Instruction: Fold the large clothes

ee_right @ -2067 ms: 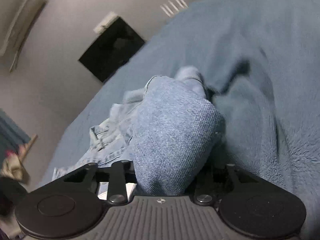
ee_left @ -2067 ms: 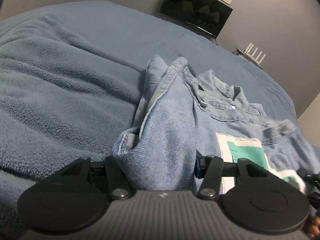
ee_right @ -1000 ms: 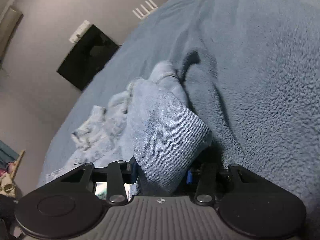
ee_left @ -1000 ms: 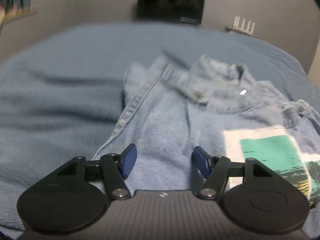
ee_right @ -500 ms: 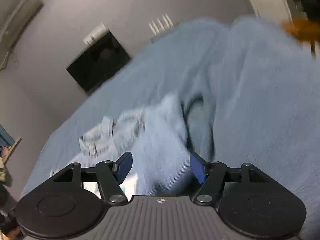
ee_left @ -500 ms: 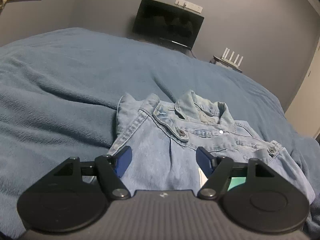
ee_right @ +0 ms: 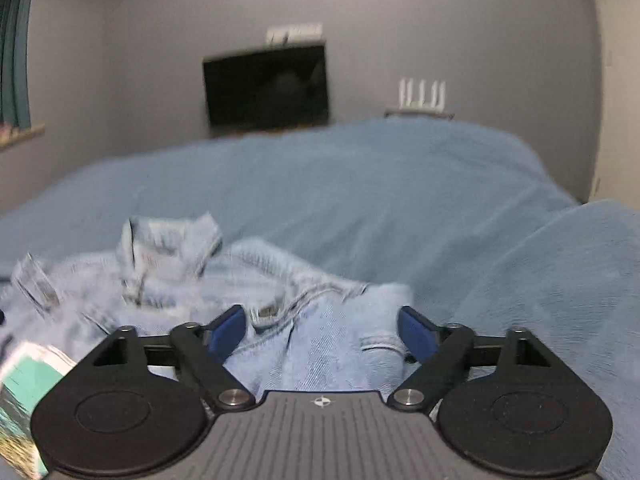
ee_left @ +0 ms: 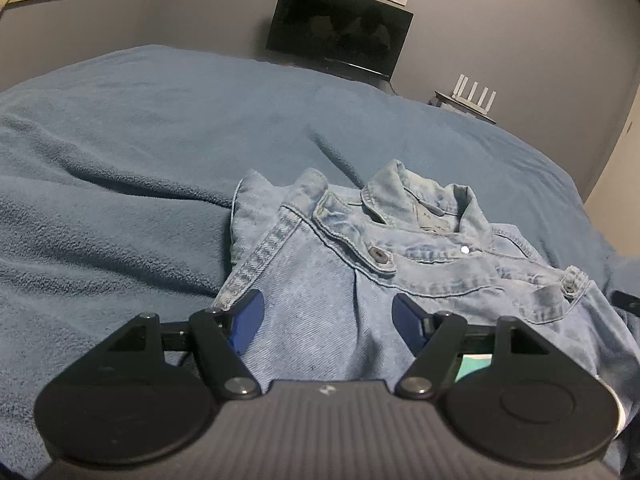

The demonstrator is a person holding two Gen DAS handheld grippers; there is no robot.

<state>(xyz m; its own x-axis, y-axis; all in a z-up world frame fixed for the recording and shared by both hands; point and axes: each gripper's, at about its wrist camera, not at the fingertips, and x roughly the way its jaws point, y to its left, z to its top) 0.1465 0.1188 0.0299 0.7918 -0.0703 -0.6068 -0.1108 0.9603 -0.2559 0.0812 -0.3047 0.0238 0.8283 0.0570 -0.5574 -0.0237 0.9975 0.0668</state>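
Observation:
A light blue denim jacket [ee_left: 400, 264] lies on the blue blanket, collar toward the far wall, both sides folded inward over its middle. A white and teal print shows at its near edge in the right wrist view [ee_right: 28, 376]. My left gripper [ee_left: 327, 322] is open, its blue pads just above the jacket's left folded part. My right gripper [ee_right: 320, 334] is open over the jacket's [ee_right: 312, 344] right folded part. Neither holds cloth.
A blue fleece blanket [ee_left: 120, 168] covers the bed on all sides of the jacket, with a raised hump at the right [ee_right: 560, 288]. A black screen [ee_left: 340, 40] and a white router [ee_left: 474, 98] stand by the far wall.
Both grippers were shut on folded denim, then opened and let it go. The jacket's sides now lie flat. Both grippers have pulled back and levelled toward the far wall.

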